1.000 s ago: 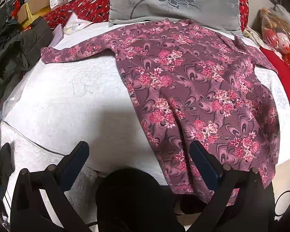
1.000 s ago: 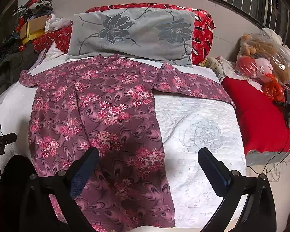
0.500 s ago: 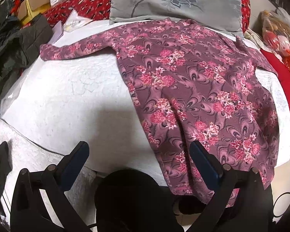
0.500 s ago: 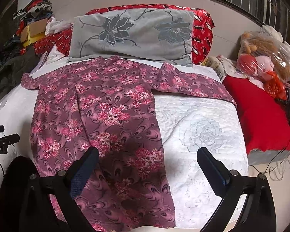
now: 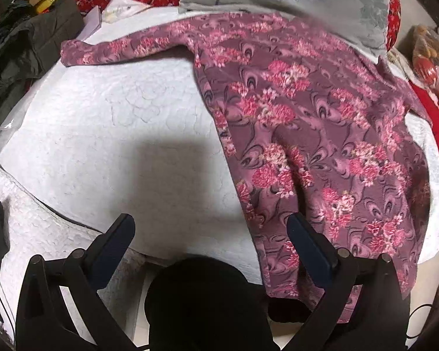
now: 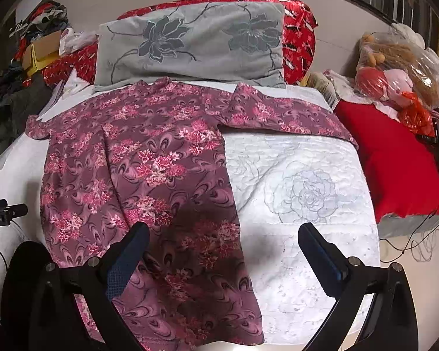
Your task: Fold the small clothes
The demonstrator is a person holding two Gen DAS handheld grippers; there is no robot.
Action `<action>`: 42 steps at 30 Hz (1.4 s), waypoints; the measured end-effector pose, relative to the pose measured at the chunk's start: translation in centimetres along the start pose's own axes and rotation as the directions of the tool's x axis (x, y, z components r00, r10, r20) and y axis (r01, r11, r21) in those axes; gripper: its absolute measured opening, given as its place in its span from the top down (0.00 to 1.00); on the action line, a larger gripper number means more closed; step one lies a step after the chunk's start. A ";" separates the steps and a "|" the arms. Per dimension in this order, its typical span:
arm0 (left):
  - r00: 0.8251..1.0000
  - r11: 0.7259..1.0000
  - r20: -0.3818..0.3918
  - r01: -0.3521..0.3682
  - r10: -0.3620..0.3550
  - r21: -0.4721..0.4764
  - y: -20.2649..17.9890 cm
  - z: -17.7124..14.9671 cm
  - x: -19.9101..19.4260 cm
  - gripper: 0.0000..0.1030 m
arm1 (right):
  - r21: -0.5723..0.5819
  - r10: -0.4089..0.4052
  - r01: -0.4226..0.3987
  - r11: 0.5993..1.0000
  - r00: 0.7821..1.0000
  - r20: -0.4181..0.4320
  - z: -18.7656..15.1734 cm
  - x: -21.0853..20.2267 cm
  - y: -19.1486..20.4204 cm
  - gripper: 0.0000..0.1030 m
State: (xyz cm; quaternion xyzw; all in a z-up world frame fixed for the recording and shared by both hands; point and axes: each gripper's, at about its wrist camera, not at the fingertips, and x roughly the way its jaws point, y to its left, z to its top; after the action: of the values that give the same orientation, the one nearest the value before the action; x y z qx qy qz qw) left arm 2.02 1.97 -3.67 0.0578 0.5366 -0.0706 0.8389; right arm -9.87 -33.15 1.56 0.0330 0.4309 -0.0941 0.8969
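A long-sleeved purple garment with pink flowers (image 5: pixel 307 122) lies spread flat on a white quilted bed (image 5: pixel 117 134), sleeves out to both sides, hem hanging over the near edge. It also shows in the right wrist view (image 6: pixel 149 175). My left gripper (image 5: pixel 210 228) is open and empty, above the near bed edge by the garment's left hem. My right gripper (image 6: pixel 224 235) is open and empty, above the garment's lower right part and the bare quilt (image 6: pixel 304 193).
A grey flowered pillow (image 6: pixel 196 46) leans on a red cushion at the head. A red pillow (image 6: pixel 395 161) and bagged toys (image 6: pixel 395 67) lie right. Dark clothes (image 5: pixel 29 44) and boxes pile left. A black round object (image 5: pixel 202 301) sits below the bed edge.
The left gripper has moved forward and closer over the bed, so the garment looks larger. The right gripper has moved slightly. Both stay open. The garment has not moved.
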 end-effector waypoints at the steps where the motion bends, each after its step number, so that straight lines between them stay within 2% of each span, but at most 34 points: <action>1: 1.000 1.000 -0.014 0.004 -0.004 -0.003 0.0 0.1 0.4 0.00 | 0.008 -0.003 0.003 1.000 1.000 -0.012 -0.1 0.4 -0.3 0.02; 4: 0.998 1.000 -0.051 0.020 -0.021 -0.019 -0.2 0.1 1.5 0.00 | 0.037 -0.019 0.020 0.999 0.999 -0.030 -0.6 1.8 -1.4 0.06; 9: 0.991 1.000 -0.129 0.023 -0.023 -0.003 -1.1 -0.3 3.4 0.00 | 0.049 -0.034 0.040 0.998 0.992 -0.120 -2.1 4.3 -2.4 0.10; 15: 0.973 0.998 -0.224 0.059 -0.054 0.016 -3.0 -1.3 5.7 0.00 | 0.014 -0.038 0.041 0.999 0.981 -0.189 -3.5 6.1 -2.2 0.16; 17: 0.968 0.998 -0.244 0.067 -0.063 0.007 -3.3 -1.7 6.3 0.00 | -0.001 -0.022 0.022 1.000 0.977 -0.211 -4.1 6.6 -1.9 0.27; 18: 0.963 0.997 -0.256 0.082 -0.081 -0.006 -3.4 -1.9 6.6 0.05 | -0.017 -0.019 0.016 1.000 0.976 -0.216 -4.4 6.7 -1.6 0.30; 19: 0.959 0.994 -0.262 0.105 -0.107 -0.021 -3.4 -2.0 6.8 0.14 | -0.048 -0.026 0.016 0.999 0.979 -0.204 -4.6 6.4 -1.1 0.33; 20: 0.953 0.988 -0.264 0.144 -0.151 -0.047 -3.3 -2.2 6.7 0.20 | -0.064 -0.018 0.005 0.998 0.980 -0.197 -4.7 6.1 -0.8 0.46; 21: 0.947 0.983 -0.263 0.175 -0.184 -0.059 -3.3 -2.2 6.5 0.34 | -0.086 -0.005 -0.011 0.996 0.982 -0.189 -4.8 5.9 -0.4 0.54; 22: 0.946 0.981 -0.259 0.187 -0.195 -0.057 -3.3 -2.2 6.3 0.53 | -0.105 -0.001 -0.019 0.994 0.983 -0.182 -4.8 5.7 0.0 0.72; 23: 0.946 0.978 -0.250 0.203 -0.208 -0.047 -3.5 -2.2 5.9 0.65 | -0.115 0.017 -0.038 0.993 0.984 -0.177 -4.7 5.5 0.4 0.94; 24: 0.945 0.974 -0.236 0.226 -0.228 -0.035 -3.4 -2.0 5.2 0.94 | -0.108 0.031 -0.051 0.993 0.983 -0.180 -4.5 5.2 0.5 0.96; 26: 0.933 0.957 -0.214 0.280 -0.289 -0.075 -2.5 -1.2 3.7 0.98 | -0.025 0.136 -0.142 0.990 0.978 -0.160 -3.7 3.9 -0.3 0.96; 28: 0.934 0.947 -0.168 0.299 -0.315 -0.114 -1.0 -0.4 1.8 0.98 | 0.051 0.222 -0.218 0.975 0.970 -0.099 -2.7 2.0 -1.4 0.96; 29: 0.929 0.935 -0.138 0.325 -0.344 -0.143 0.2 0.1 0.3 0.98 | 0.084 0.259 -0.254 0.964 0.964 -0.059 -2.0 0.4 -2.1 0.96; 31: 0.903 0.897 -0.100 0.394 -0.419 -0.201 2.5 0.6 -1.7 0.98 | 0.132 0.314 -0.313 0.940 0.949 0.018 -0.7 -2.6 -3.4 0.96; 33: 0.892 0.882 -0.090 0.416 -0.443 -0.221 4.3 1.9 -3.7 0.98 | 0.167 0.349 -0.355 0.920 0.935 0.060 0.1 -4.4 -4.1 0.96; 34: 0.893 0.883 -0.085 0.416 -0.442 -0.217 4.7 1.6 -4.2 0.98 | 0.189 0.369 -0.377 0.907 0.926 0.078 0.5 -5.1 -4.5 0.96; 38: 0.918 0.909 -0.078 0.370 -0.390 -0.193 5.9 1.9 -6.9 0.98 | 0.287 0.437 -0.449 0.846 0.893 0.109 0.5 -5.5 -6.1 0.96; 39: 0.934 0.927 -0.082 0.328 -0.347 -0.183 6.1 1.8 -6.9 0.97 | 0.305 0.432 -0.442 0.844 0.896 0.102 0.2 -4.8 -6.4 0.96; 40: 0.943 0.935 -0.088 0.301 -0.321 -0.186 6.4 1.0 -6.5 0.97 | 0.322 0.418 -0.422 0.847 0.905 0.086 0.1 -4.0 -6.6 0.96; 41: 0.950 0.943 -0.104 0.272 -0.296 -0.194 6.7 0.9 -5.5 0.97 | 0.350 0.401 -0.391 0.851 0.915 0.047 -0.5 -2.5 -6.9 0.96; 42: 0.949 0.947 -0.139 0.253 -0.283 -0.200 6.9 0.5 -4.0 0.96 | 0.373 0.390 -0.364 0.853 0.921 0.005 -1.0 -1.1 -7.2 0.96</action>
State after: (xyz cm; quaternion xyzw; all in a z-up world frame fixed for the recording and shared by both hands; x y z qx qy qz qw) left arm 2.04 8.90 0.26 -0.0860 0.6117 -0.1305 0.7755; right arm -12.73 -39.91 1.96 0.2871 0.4222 0.0060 0.8598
